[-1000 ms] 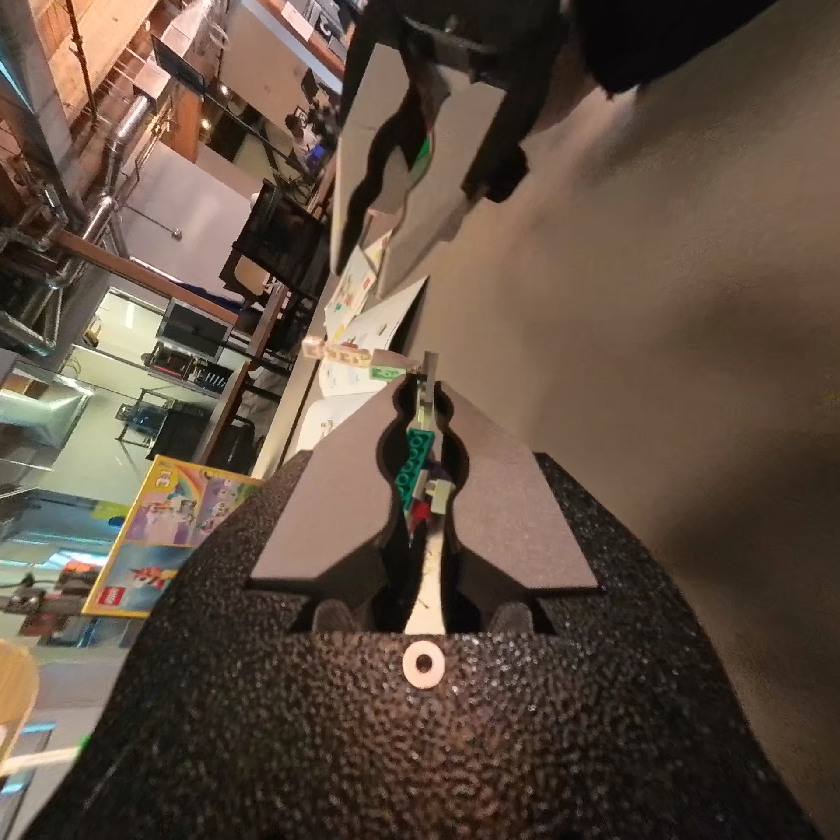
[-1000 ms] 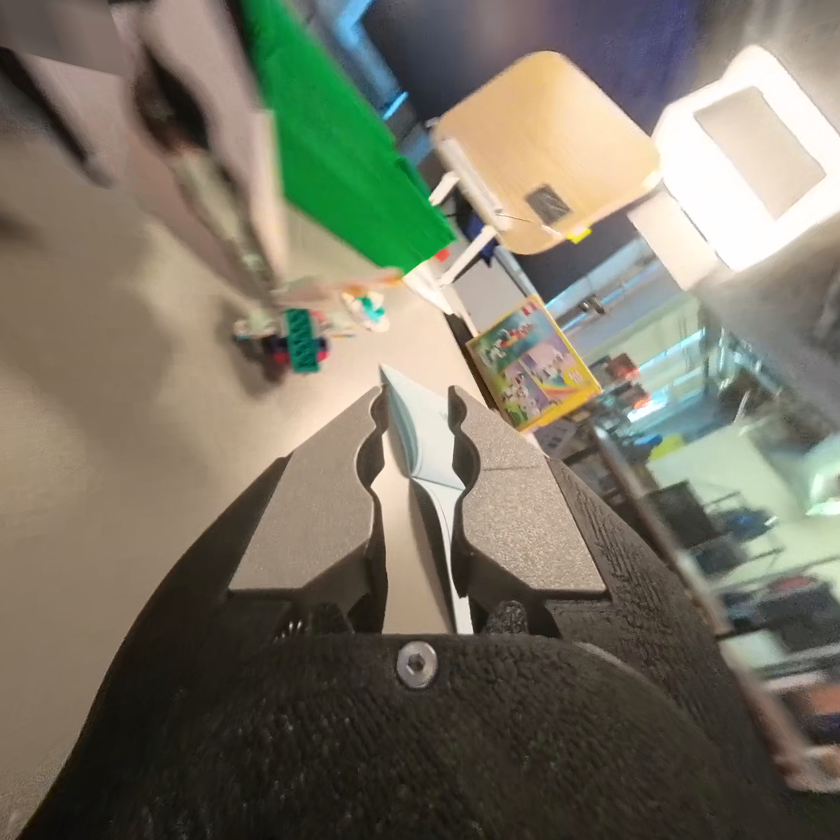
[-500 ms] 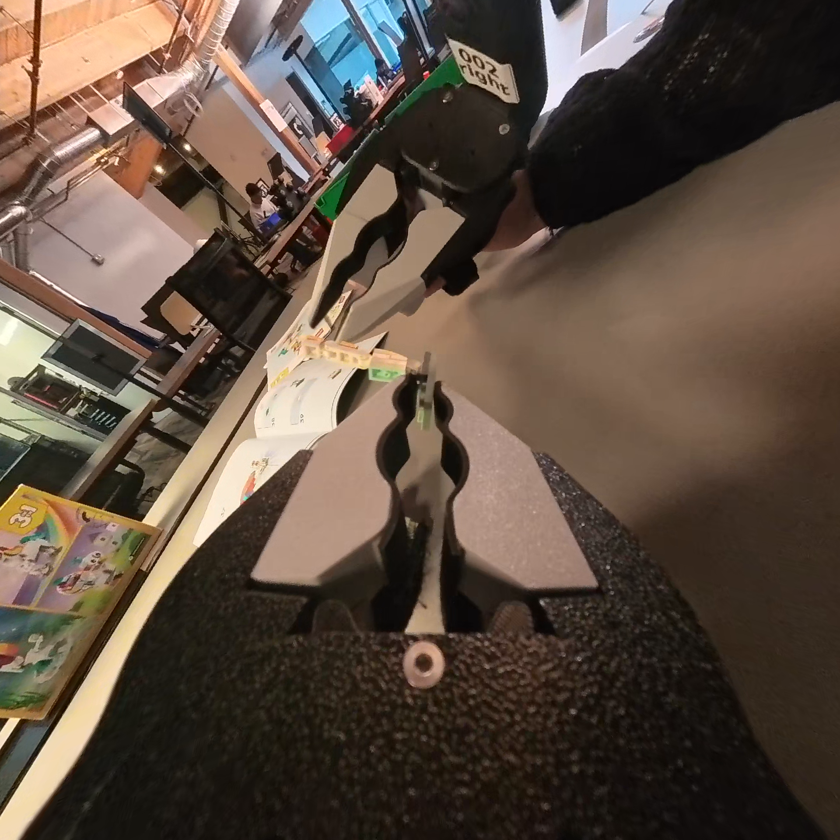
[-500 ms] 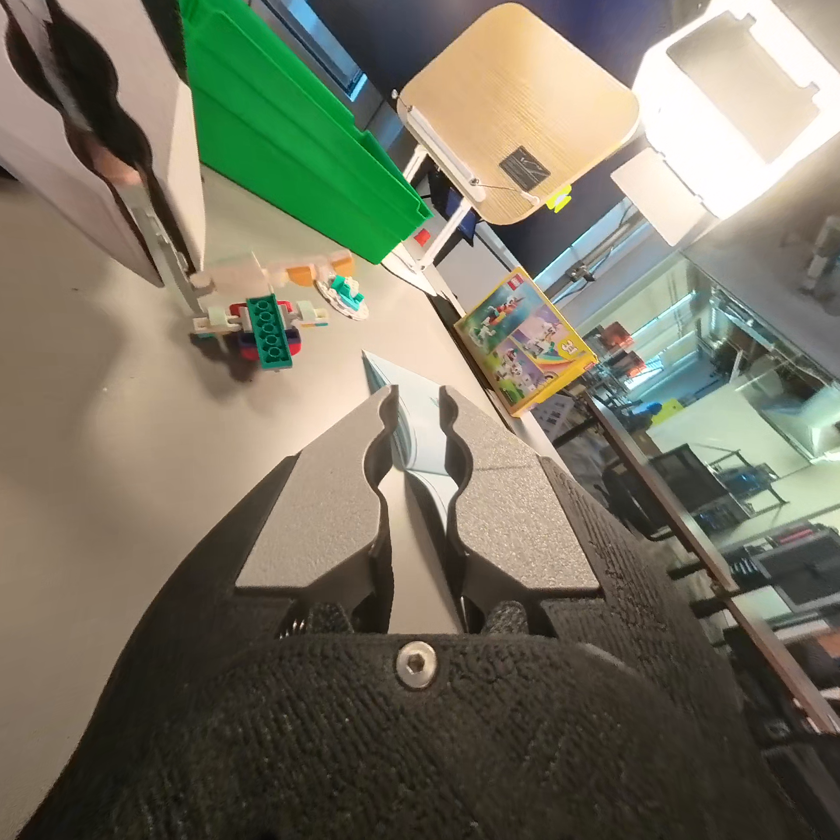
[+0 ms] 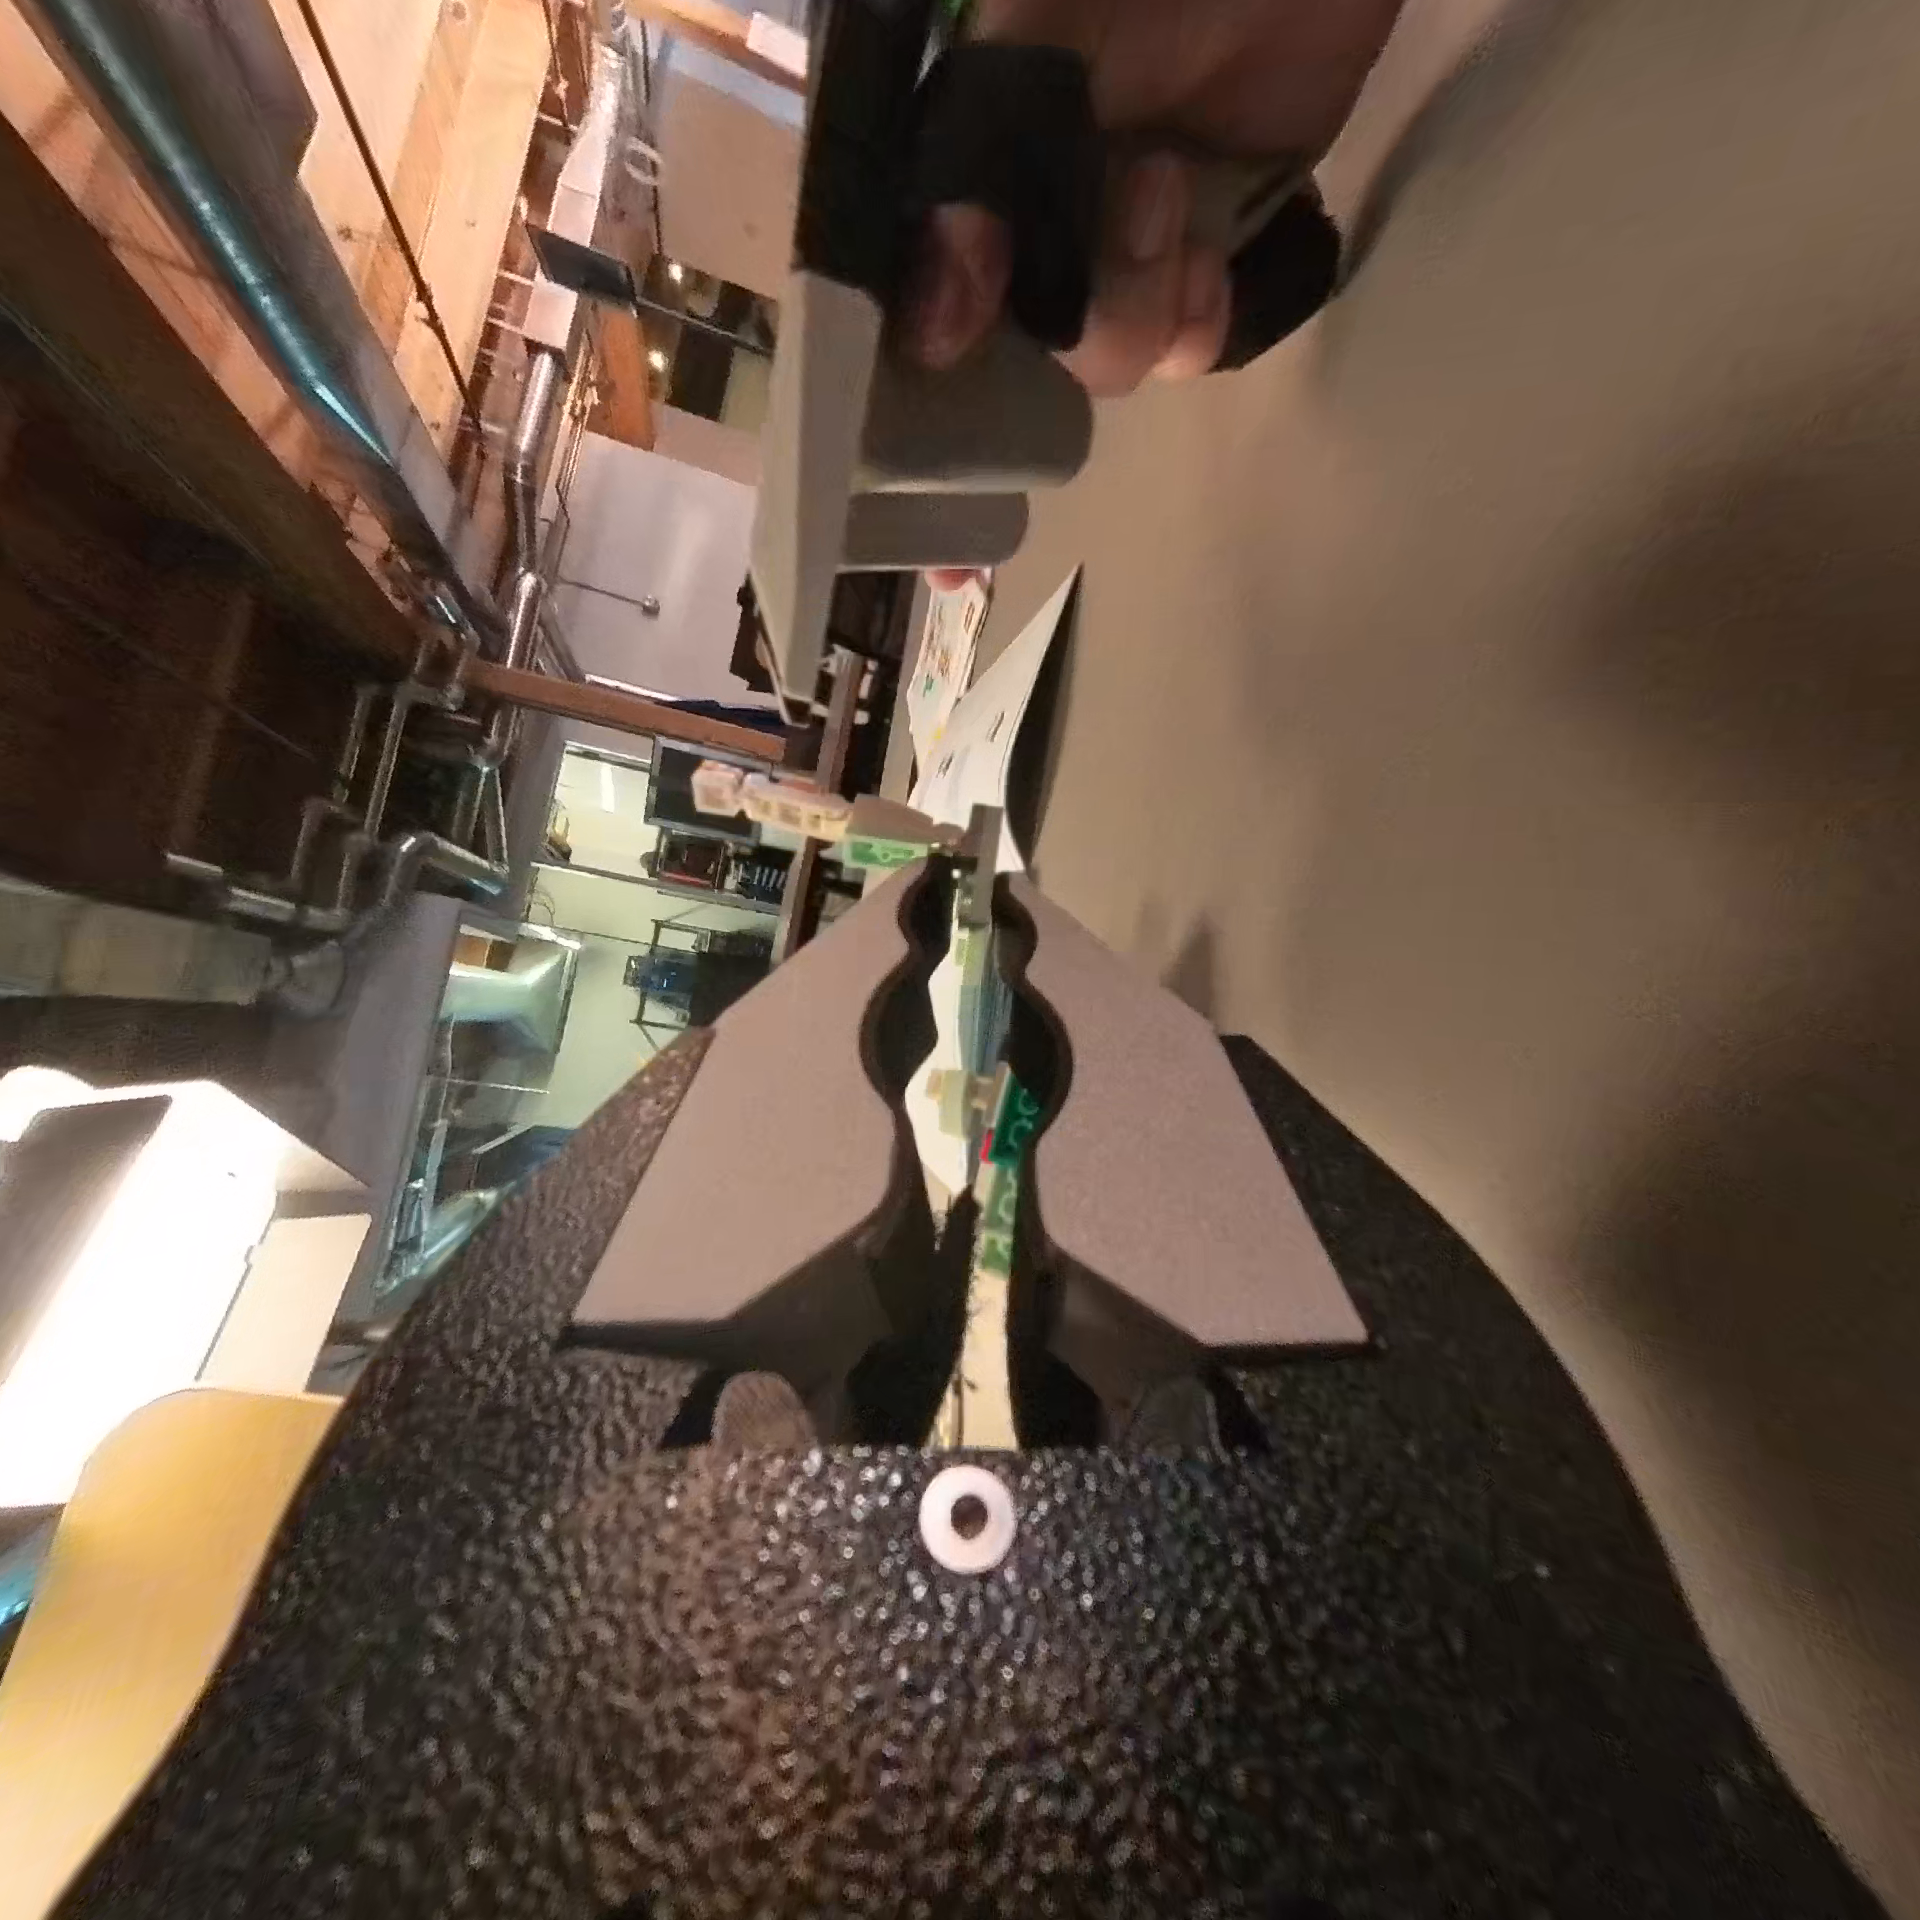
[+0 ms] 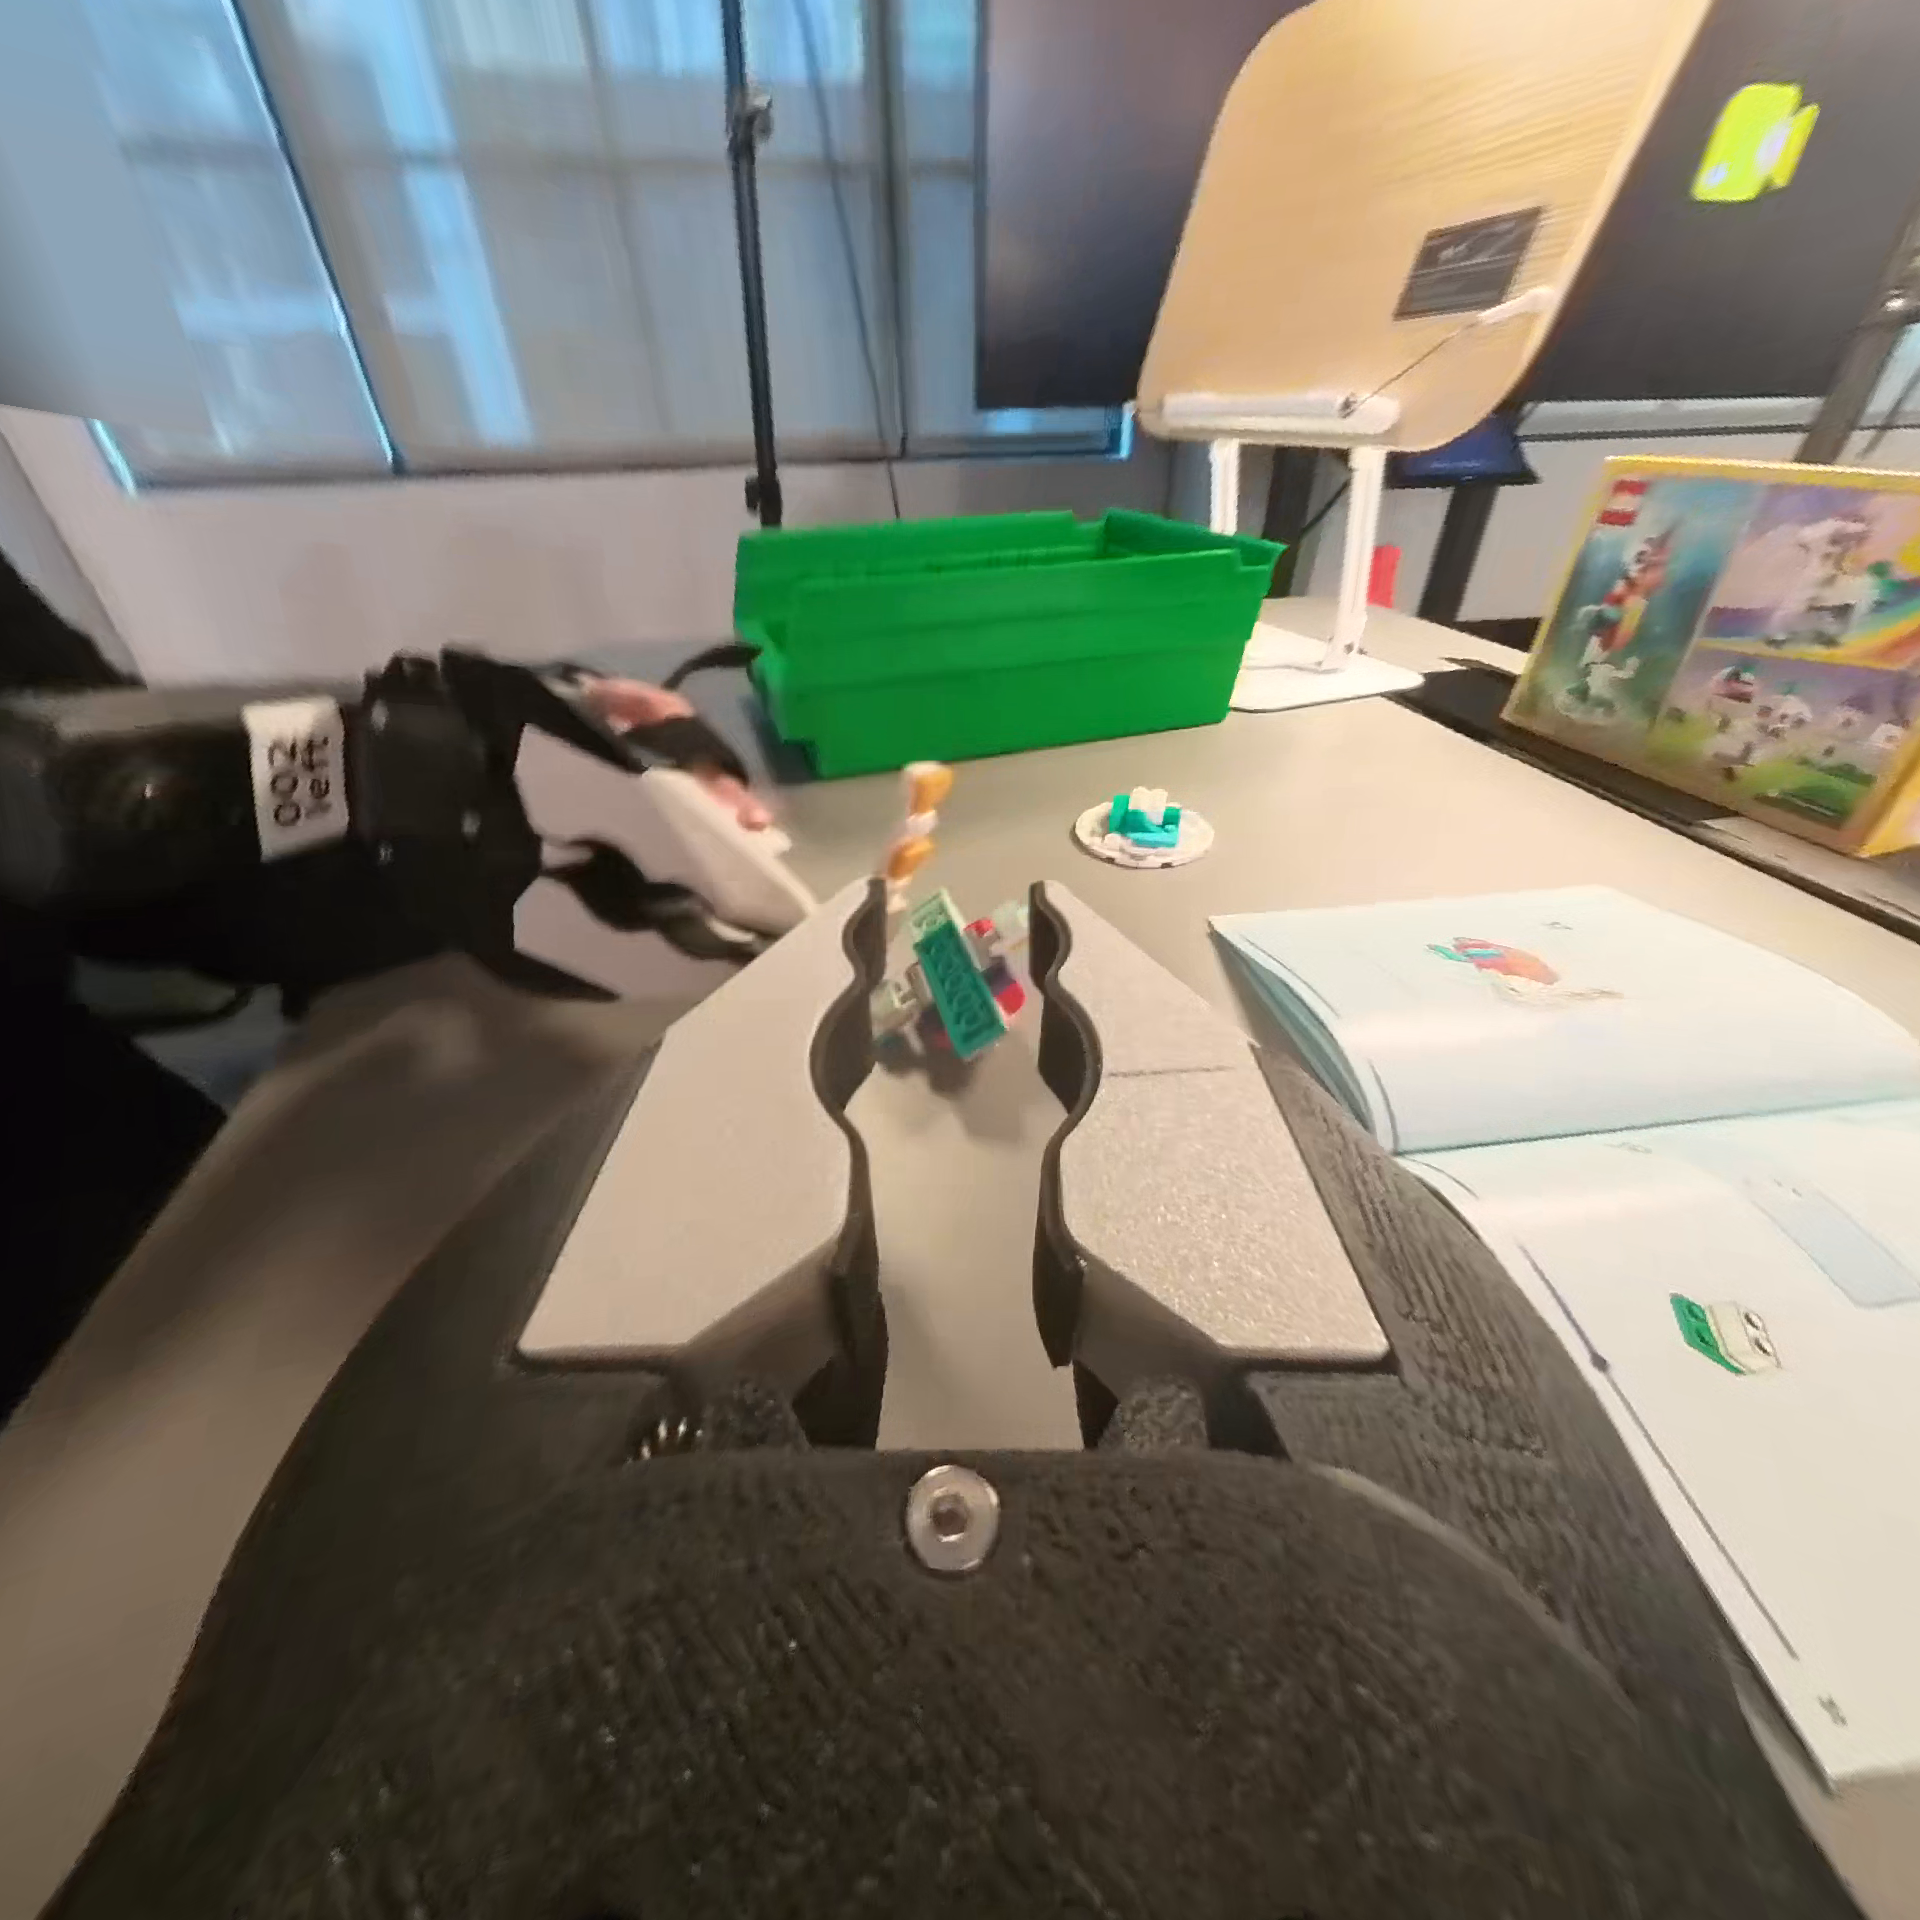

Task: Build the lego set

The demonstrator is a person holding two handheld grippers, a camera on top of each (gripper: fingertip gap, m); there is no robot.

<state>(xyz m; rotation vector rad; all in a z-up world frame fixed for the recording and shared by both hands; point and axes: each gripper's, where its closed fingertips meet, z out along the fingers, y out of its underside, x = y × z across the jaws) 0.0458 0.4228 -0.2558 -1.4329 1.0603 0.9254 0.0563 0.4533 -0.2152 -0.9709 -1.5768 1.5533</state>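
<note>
The right gripper (image 6: pixel 956 914) is spread with nothing between its fingers, and the lego model (image 6: pixel 951 987) sits on the table (image 6: pixel 520 1091) just past them. The left gripper (image 5: pixel 961 883) pinches a thin plate at the model's edge; the model's green brick (image 6: pixel 956 992) runs diagonally, and an orange-and-white stalk (image 6: pixel 914 831) rises from it. Beyond lie a small round build (image 6: pixel 1143 826), green bin (image 6: pixel 997 644), open booklet (image 6: pixel 1558 1039) and box (image 6: pixel 1725 644).

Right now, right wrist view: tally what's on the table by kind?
Lego assemblies: 2, the multicoloured build seen between the right gripper fingers and the small teal-and-white build on a round white base
Green bins: 1 stack; how many are nested is unclear
Instruction booklets: 1, open
Lego boxes: 1
Total: 5
</note>
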